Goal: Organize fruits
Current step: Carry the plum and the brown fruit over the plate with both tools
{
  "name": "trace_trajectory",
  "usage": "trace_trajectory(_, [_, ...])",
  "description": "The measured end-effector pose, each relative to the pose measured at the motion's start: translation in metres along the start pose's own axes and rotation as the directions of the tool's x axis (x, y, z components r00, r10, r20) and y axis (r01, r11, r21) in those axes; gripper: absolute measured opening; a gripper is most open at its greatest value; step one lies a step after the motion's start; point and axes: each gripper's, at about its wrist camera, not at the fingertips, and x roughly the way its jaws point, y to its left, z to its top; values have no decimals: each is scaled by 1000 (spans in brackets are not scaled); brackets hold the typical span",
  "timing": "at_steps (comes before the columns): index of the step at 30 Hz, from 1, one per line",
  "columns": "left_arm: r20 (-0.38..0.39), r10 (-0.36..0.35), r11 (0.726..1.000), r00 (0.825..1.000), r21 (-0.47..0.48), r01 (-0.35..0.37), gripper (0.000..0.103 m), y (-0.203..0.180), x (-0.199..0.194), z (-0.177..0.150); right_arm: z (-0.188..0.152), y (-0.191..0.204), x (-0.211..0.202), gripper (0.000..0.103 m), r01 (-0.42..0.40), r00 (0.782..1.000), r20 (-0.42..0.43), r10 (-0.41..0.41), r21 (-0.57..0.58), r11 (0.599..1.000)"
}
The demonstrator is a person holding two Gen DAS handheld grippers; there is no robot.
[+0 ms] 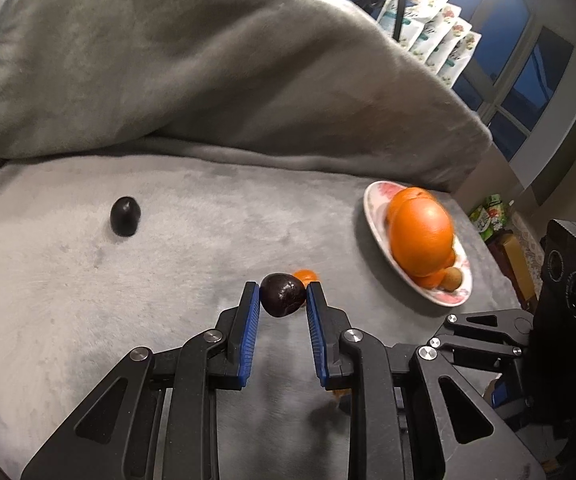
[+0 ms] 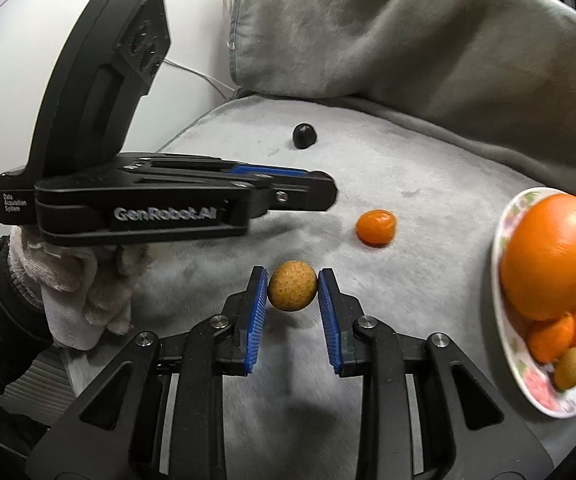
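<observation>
Grey plush blanket (image 2: pixel 427 184) covers the bed, plate (image 2: pixel 505 344) of oranges (image 2: pixel 547 256) at its edge. Left of the plate, right tongs (image 2: pixel 292 294) pinch a tan round fruit (image 2: pixel 291 292); left tongs (image 1: pixel 282 294) clamp a dark fruit (image 1: pixel 282 294). Both grips sit at the tips, so either fruit could squirt out mid-carry.

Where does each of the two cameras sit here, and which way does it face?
Left wrist: on the left tool, facing down along its fingers at the dark fruit it grips; the right tool's body shows at right.
Right wrist: on the right tool, facing down at the tan round fruit it grips; the left tool and a gloved hand show.
Shared: plate of oranges, loose small orange, dark fruit on the grey blanket.
</observation>
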Motion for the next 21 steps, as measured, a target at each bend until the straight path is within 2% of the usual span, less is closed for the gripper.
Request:
trace_trajectory(11, [58,-30,999,998,46,27,22,-35,-17,1,-13,-28,-48,27,58,996,70,-62,66,996])
trace_trajectory(21, [71,-75,994,995,91,68,22,-70,-15,6,-24,-58,-88,27,117,983,126,-134,132,984])
